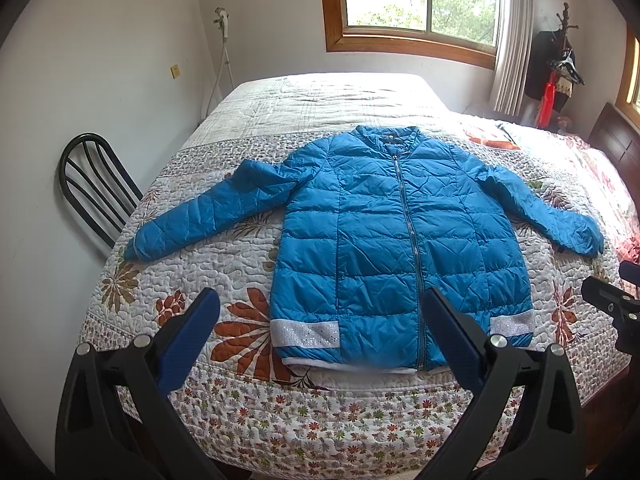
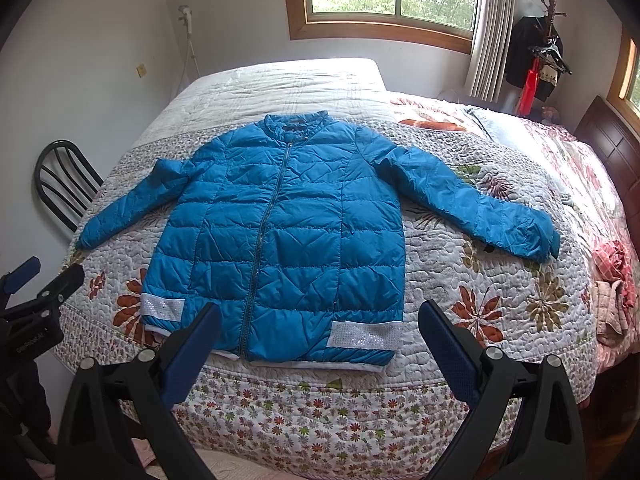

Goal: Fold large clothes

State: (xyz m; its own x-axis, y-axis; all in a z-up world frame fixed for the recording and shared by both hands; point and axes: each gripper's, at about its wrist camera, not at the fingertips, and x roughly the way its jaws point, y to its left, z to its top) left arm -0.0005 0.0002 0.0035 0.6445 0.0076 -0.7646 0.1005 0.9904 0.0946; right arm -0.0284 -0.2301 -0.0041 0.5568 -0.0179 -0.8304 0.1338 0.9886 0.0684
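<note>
Jacket (image 1: 396, 220) lies flat on the bed (image 1: 320, 408), front up, zipped, hem at the near edge, sleeves spread toward both side edges. Left wrist view: left gripper (image 1: 320, 332) hovers short of the hem, fingers wide apart, nothing held — right gripper's frame shows at the right edge.

Right wrist view: right gripper (image 2: 320, 336) likewise spread and empty, short of the hem. Quilted puffer shell looks light, soft, slick — likely to slide and spring back. Pinch cuffs or hem corners, not mid-panel.
</note>
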